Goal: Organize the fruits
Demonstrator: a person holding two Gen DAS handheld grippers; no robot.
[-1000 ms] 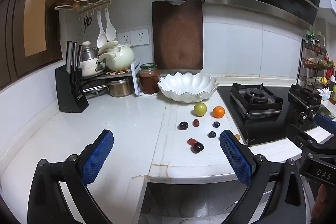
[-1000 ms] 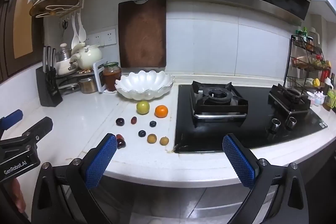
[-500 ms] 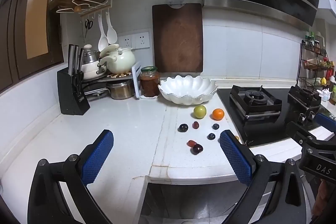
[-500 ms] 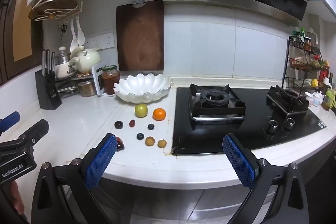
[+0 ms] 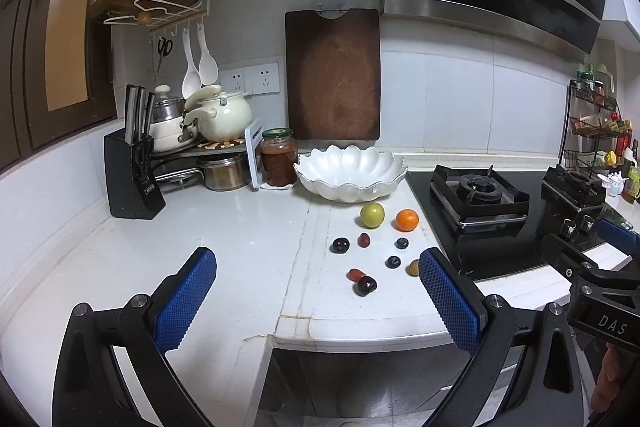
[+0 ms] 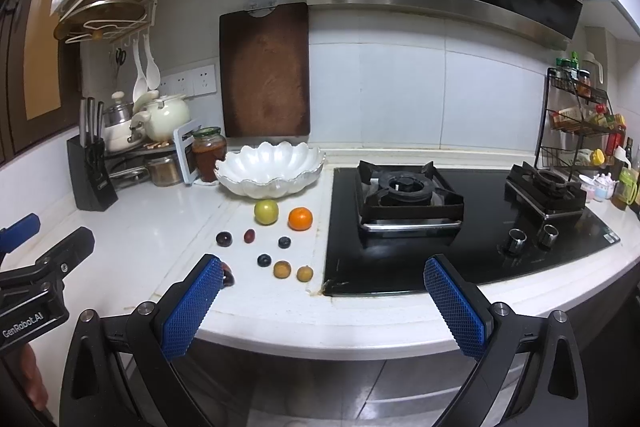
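**On the white surface, every fruit waits outside the bowl**

On the white surface [image 6: 160, 239], between the knife block and the hob, nothing appears sorted so far: the scalloped white bowl [image 6: 270, 171] at the back looks empty from both views, though its floor is partly hidden behind the near rim.

Reading from the left, the left tool [image 5: 316, 295] hangs off the front edge, its blue pads wide apart and gripping nothing. Ahead of it lie a dark plum [image 6: 224, 238] and a small red grape [image 6: 249, 235], with two more dark red fruits [image 5: 362, 281] touching each other closer to the edge. Further right, a green apple [image 6: 266, 212] and an orange [image 6: 300, 218] sit just in front of the bowl; two blueberries [image 6: 284, 242] lie below them, then two small brownish fruits [image 6: 282, 269] side by side near the hob [image 6: 408, 195].

The right tool [image 6: 320, 299] is likewise spread open and empty, held short of the surface in front of the hob.

By this showing the task is at its very beginning: ten or so loose pieces remain to be gathered, presumably into the bowl, and neither tool has closed on one yet.
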